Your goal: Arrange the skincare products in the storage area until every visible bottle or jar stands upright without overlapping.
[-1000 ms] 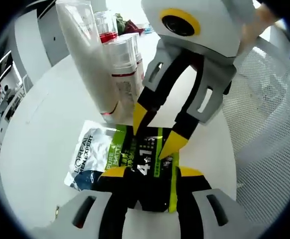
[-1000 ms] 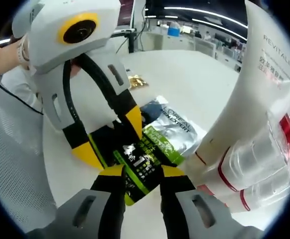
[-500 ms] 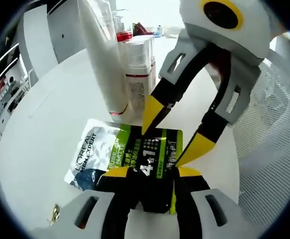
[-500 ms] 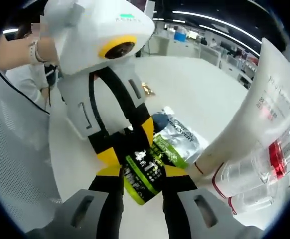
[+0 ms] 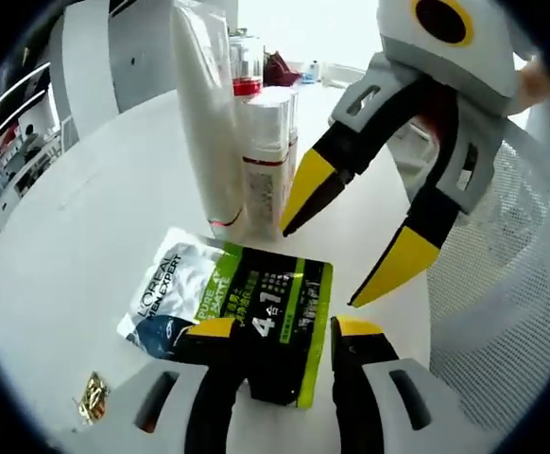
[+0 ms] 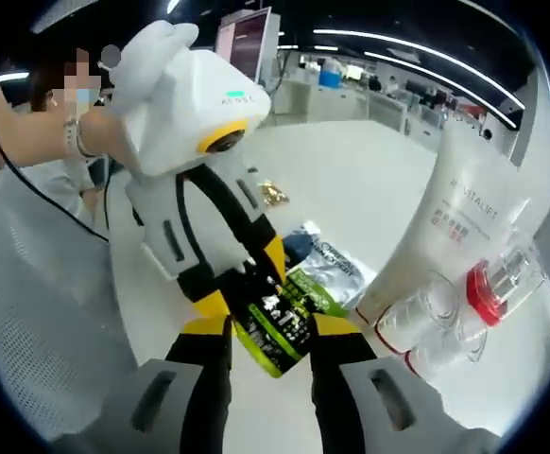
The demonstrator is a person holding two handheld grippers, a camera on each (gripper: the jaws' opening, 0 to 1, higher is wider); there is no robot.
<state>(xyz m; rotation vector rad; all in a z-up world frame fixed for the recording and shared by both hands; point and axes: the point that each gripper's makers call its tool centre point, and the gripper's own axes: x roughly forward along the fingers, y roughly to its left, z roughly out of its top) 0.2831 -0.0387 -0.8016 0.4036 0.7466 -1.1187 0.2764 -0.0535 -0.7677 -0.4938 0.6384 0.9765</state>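
Small gold foil wrapper point(image 5: 93, 396) lying on the round white table point(image 5: 77, 218), off to the jaws' lower left. White mesh chair back point(image 5: 511, 284) just beside the table's edge.

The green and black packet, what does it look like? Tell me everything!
The sachet is a flat, shiny foil pack, silver and dark blue at one end, bright green and black at the other, printed L'Oreal Men Expert and "4 in 1". The left tool pinches its black end. The right tool hovers open above.
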